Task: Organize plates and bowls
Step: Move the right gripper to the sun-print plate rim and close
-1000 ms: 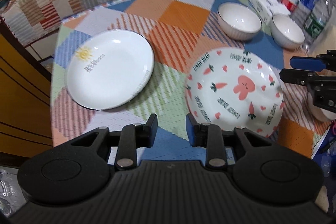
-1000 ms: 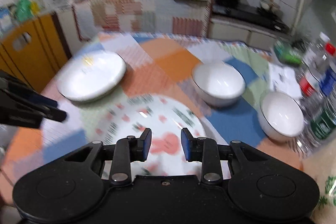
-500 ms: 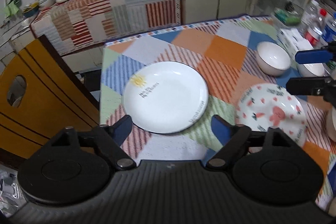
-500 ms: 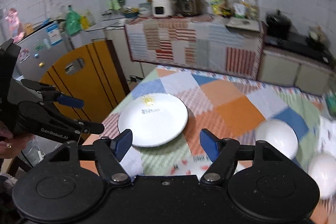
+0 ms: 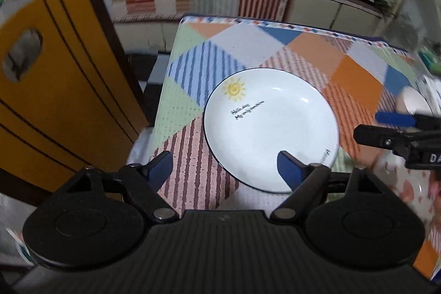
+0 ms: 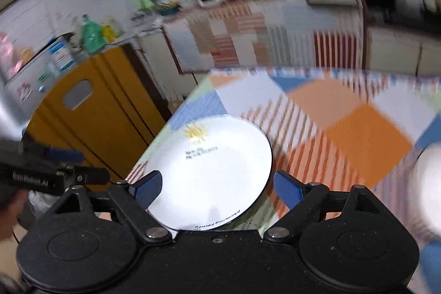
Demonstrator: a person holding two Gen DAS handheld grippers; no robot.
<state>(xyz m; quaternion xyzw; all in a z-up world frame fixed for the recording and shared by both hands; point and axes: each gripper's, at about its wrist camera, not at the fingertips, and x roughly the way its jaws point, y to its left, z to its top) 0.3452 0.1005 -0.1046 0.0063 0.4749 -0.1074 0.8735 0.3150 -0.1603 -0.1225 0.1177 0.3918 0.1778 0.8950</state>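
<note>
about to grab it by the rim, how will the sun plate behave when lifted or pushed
The sun plate looks like glazed ceramic, so probably rigid, breakable and fairly heavy. Its glossy highlights suggest a slick rim for the open left gripper. Lying flat on the tablecloth, it would likely slide rather than tip when pushed.
</note>
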